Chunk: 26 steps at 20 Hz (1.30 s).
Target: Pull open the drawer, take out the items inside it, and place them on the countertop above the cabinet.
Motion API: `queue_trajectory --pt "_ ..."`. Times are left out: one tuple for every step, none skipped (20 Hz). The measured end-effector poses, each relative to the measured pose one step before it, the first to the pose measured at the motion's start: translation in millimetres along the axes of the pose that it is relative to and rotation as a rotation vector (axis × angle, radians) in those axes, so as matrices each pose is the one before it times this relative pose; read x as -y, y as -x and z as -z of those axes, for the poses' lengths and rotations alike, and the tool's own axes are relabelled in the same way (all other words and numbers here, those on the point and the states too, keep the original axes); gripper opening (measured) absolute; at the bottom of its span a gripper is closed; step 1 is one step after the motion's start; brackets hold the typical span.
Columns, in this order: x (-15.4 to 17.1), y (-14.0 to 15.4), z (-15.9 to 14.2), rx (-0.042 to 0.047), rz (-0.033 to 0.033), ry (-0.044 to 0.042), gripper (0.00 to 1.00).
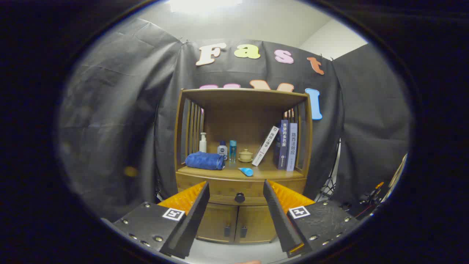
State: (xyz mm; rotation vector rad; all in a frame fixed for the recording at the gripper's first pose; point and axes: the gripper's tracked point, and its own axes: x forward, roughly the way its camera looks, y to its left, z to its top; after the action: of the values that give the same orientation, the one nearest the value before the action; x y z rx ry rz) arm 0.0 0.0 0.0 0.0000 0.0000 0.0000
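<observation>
Gripper: fingers spread wide, holding nothing, aimed at the wooden cabinet ahead, well short of it. Drawer: shut, front facing the gripper, long axis running 9 to 3 o'clock, its dark round knob seen between the fingertips, above two closed doors. Beyond, on the countertop: a folded blue towel at 10 o'clock from the knob, bottles and a small lidded cup at 12, books upright or leaning at 1 to 2.
</observation>
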Motion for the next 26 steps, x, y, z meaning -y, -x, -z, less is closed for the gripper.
queue_trajectory --pt "1.55 2.19 -4.81 0.01793 0.00424 -0.00578 0.88" --pt "3.46 1.99 -2.5 0.01648 0.00911 -0.0081 0.88" --pt "3.96 1.88 -2.55 0.01234 0.01395 -0.00593 0.88" --pt "4.39 1.99 -1.8 0.01159 0.01244 -0.0035 0.88" --pt "2.51 2.47 -3.62 0.00965 0.00775 -0.00371 0.88" --pt "1.56 0.45 -1.14 0.00848 0.00564 -0.00221 0.88" --pt "3.31 0.59 -2.1 0.00908 0.00733 -0.00327 0.88" --pt "3.64 1.1 -1.45 0.01017 0.00768 -0.00373 0.88" --pt "1.53 0.92 -3.48 0.01435 0.00315 -0.005 0.88" --pt "0.69 0.83 -2.17 0.01387 0.00395 -0.00573 0.88" --pt "2.65 0.53 -2.18 0.01074 0.00788 -0.00267 0.88" --pt "3.0 0.43 -0.77 0.00852 0.0089 -0.00077 0.88" --pt "3.05 0.42 -1.42 0.00567 0.00868 -0.00016 0.88" --pt "1.79 0.15 0.59 0.00037 0.00564 0.00044 0.88" --pt "1.41 -0.41 1.02 -0.00296 0.00384 -0.00128 0.88" --pt "0.62 0.22 1.1 -0.00309 0.0019 0.00057 0.88" --pt "1.53 -1.83 0.48 -0.00029 0.00605 0.0011 0.88" --pt "3.45 -1.38 0.73 0.0014 0.01284 0.00504 0.88" --pt "3.1 -2.32 0.42 0.00007 0.01026 0.00612 0.88" --pt "-2.08 -3.08 5.34 -0.00431 0.00012 0.00705 0.88" --pt "-6.47 -4.49 2.88 0.00252 -0.02058 0.01005 0.88" --pt "-6.69 -7.23 1.77 0.00546 -0.01878 0.00615 0.88" --pt "-4.34 -9.14 1.18 0.01026 -0.00257 0.00452 0.88" --pt "2.42 -9.22 2.72 0.00662 0.01607 0.00545 0.88" --pt "0.8 -10.68 5.79 -0.00549 0.01553 0.00299 0.88" --pt "-5.6 -10.53 8.95 -0.01611 0.00195 -0.00695 0.88"
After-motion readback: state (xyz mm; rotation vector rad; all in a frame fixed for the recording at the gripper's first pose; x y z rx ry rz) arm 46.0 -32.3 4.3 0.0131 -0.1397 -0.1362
